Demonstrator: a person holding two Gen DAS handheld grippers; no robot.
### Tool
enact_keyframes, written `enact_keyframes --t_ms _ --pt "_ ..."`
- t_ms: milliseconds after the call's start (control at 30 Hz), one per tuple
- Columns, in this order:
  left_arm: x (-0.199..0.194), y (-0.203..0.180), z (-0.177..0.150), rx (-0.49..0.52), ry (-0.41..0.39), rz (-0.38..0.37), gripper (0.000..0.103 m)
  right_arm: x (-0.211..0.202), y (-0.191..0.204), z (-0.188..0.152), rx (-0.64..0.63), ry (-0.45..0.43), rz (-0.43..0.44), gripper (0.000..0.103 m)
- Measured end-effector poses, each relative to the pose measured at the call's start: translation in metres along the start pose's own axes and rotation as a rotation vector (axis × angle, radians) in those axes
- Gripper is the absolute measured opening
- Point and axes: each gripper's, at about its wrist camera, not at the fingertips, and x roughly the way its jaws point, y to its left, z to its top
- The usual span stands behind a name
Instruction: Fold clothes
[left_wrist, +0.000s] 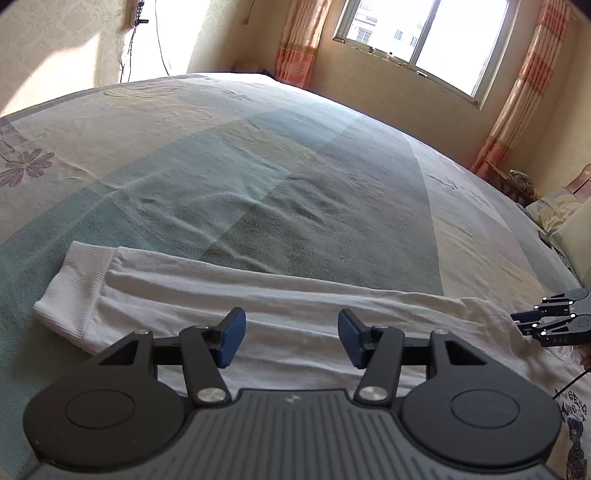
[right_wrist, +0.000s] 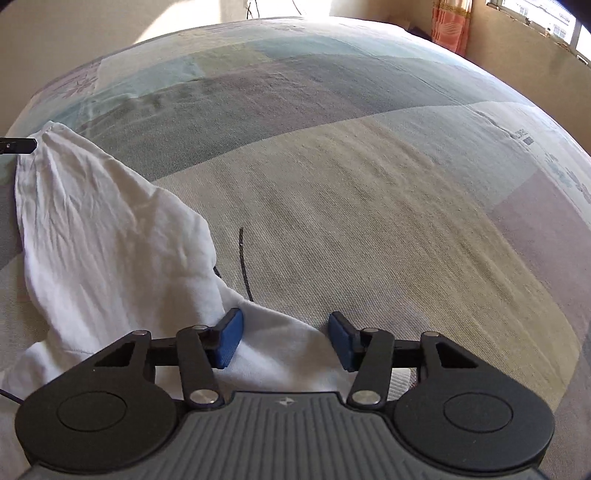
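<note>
garment: white long-sleeved top (left_wrist: 280, 310) lying on the bed (left_wrist: 258, 166), one sleeve stretched flat to the left, ribbed cuff (left_wrist: 74, 288) at its end — the body bunched and rumpled in the right wrist view.
left gripper (left_wrist: 291, 338): jaws wide apart over the sleeve, holding nothing.
right gripper (right_wrist: 284, 339): spread wide too, empty, low over the shirt's edge.
stage: fits either laying out or mid-fold; cannot tell which.
doing it well: pinch a single layer near an edge, lift both ends evenly — smooth the bunched part before creasing.
surroundings: window (left_wrist: 424, 33), orange curtains (left_wrist: 517, 92).
</note>
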Motion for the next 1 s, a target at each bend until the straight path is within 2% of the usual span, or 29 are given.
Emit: enact_keyframes --t_ms 33,100,200,300,367,400,433,467,500,533,633,767,833,1000 --pt "0.001 -0.002 -0.001 0.004 0.006 -0.003 0.055 -0.001 0.005 -0.001 -0.016 -0.010 -0.006 0.030" --pt "0.002 -0.006 -0.001 0.014 0.012 -0.010 0.056 -0.002 0.015 0.000 -0.054 -0.012 -0.032 0.007" --pt "0.003 -0.011 0.000 0.018 0.013 -0.010 0.056 0.002 0.016 0.006 -0.064 -0.038 -0.148 0.006" --pt "0.002 -0.016 0.002 0.031 0.011 -0.013 0.056 0.007 -0.001 0.012 0.025 -0.058 -0.292 0.004" --pt "0.000 -0.018 0.003 0.051 0.008 -0.022 0.064 -0.004 -0.006 0.013 0.086 -0.083 -0.299 0.009" --pt "0.000 -0.021 0.003 0.074 0.006 -0.013 0.066 -0.011 -0.008 0.013 0.117 -0.098 -0.291 0.016" --pt "0.002 -0.023 0.002 0.102 0.007 0.005 0.069 -0.019 -0.007 0.011 0.152 -0.108 -0.290 0.032" --pt "0.003 -0.024 0.001 0.123 0.011 0.022 0.070 -0.027 -0.005 0.007 0.189 -0.115 -0.293 0.042" --pt "0.007 -0.025 -0.001 0.138 0.024 0.049 0.070 -0.035 -0.002 0.003 0.227 -0.123 -0.295 0.060" --pt "0.011 -0.025 -0.002 0.153 0.037 0.075 0.070 -0.043 0.001 -0.001 0.265 -0.130 -0.297 0.073" --pt "0.024 -0.017 -0.006 0.128 0.098 0.107 0.070 -0.031 -0.001 -0.009 0.350 -0.141 -0.269 0.079" --pt "0.029 -0.012 -0.005 0.139 0.097 0.120 0.077 -0.009 -0.005 -0.019 0.458 -0.153 -0.224 0.082" --pt "0.027 -0.009 -0.003 0.129 0.098 0.131 0.077 0.003 -0.007 -0.024 0.512 -0.159 -0.201 0.093" --pt "0.016 0.000 -0.003 0.100 0.085 0.134 0.077 0.002 -0.007 0.003 0.486 -0.149 -0.259 0.092"
